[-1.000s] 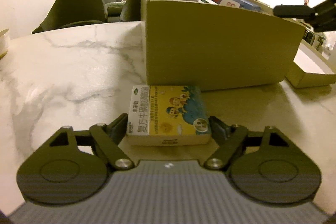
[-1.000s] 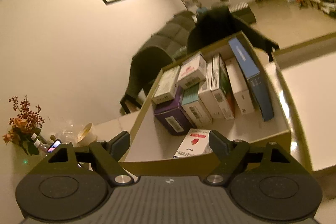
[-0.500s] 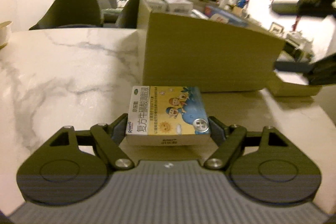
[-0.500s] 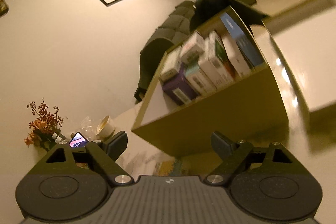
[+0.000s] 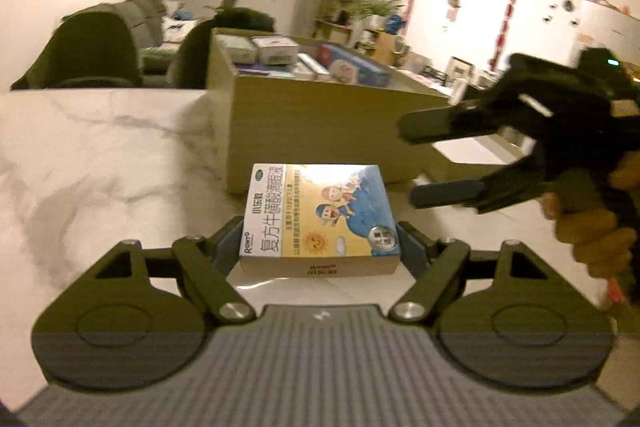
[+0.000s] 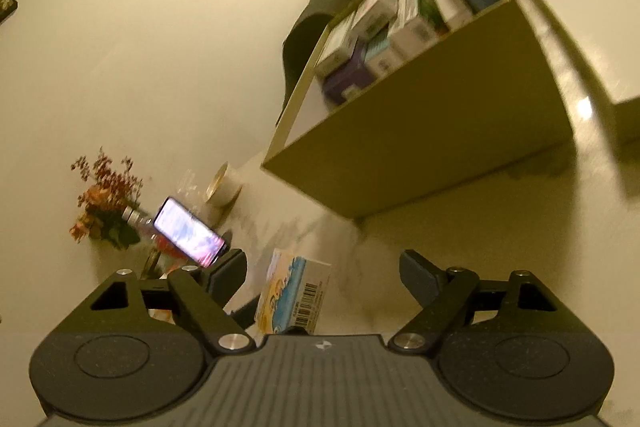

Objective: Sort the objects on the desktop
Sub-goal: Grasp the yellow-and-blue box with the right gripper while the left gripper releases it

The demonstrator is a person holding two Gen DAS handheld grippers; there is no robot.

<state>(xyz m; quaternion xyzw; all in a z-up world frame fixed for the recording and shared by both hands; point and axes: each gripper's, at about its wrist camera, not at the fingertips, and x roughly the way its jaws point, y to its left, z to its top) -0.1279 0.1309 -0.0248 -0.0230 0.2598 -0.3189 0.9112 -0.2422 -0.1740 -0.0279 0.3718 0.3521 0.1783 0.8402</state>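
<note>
My left gripper is shut on a yellow and blue medicine box and holds it flat above the marble table. The cardboard box with several medicine packs stands just beyond it. My right gripper is open and empty; in the left wrist view it hovers to the right of the held box, fingers pointing left. The held box also shows in the right wrist view, low between the fingers.
A box lid lies right of the cardboard box. At the table's far end stand a lit phone, a tape roll and a flower vase. Dark chairs stand behind the table.
My left gripper has lifted the medicine box higher off the table. My right gripper has come down from above the cardboard box to beside the held box.
</note>
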